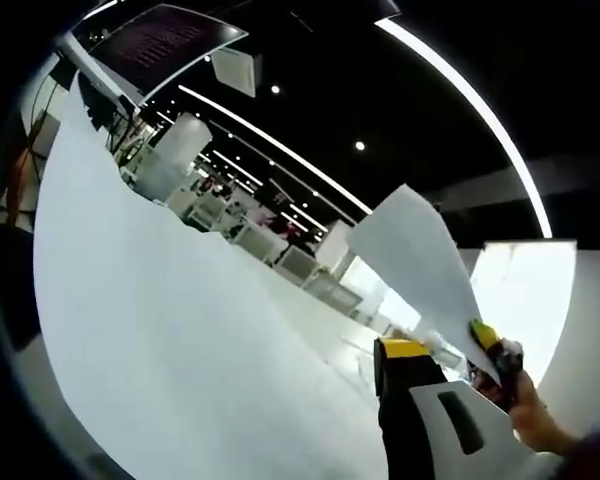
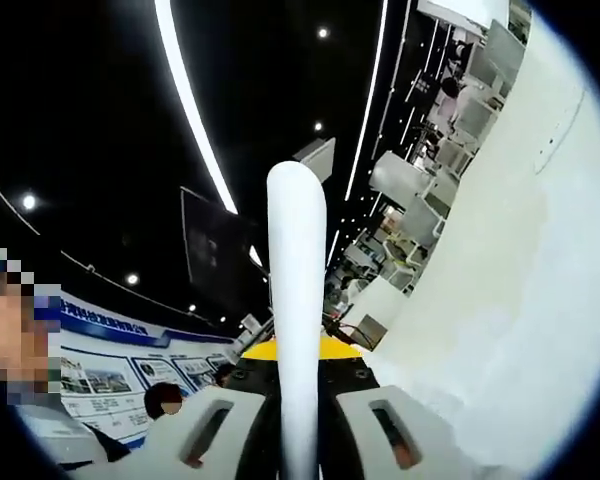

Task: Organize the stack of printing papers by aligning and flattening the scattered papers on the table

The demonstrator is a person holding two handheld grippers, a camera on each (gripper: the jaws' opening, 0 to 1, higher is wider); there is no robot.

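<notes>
- Step in hand, by the look of it: carrying one loose paper to the pile, not yet laid down or lined up.
- Held the paper up in the air, well apart from the white table.
- Pinched the paper's low edge with the right gripper; jaws closed down tight on it, with only the thin paper between them.
- Seen from the right gripper view, stood the paper straight up, edge-on, like a white post rising from the jaws.
- Seen from the left gripper view, came in from the right side as the right gripper, with a hand behind it and the paper fanning up and a little bent.
- Could not tell how the left jaws stood.
- Tipped both views a lot, so the table ran slanted up one side, with ceiling lights above.
- Next, most likely: bring the paper down flat onto the table, match its edges with the other papers, let go, then press it smooth.
- Needed for that: turning the right hand so the paper lies level, and going slow so the floppy paper does not fold.
</notes>
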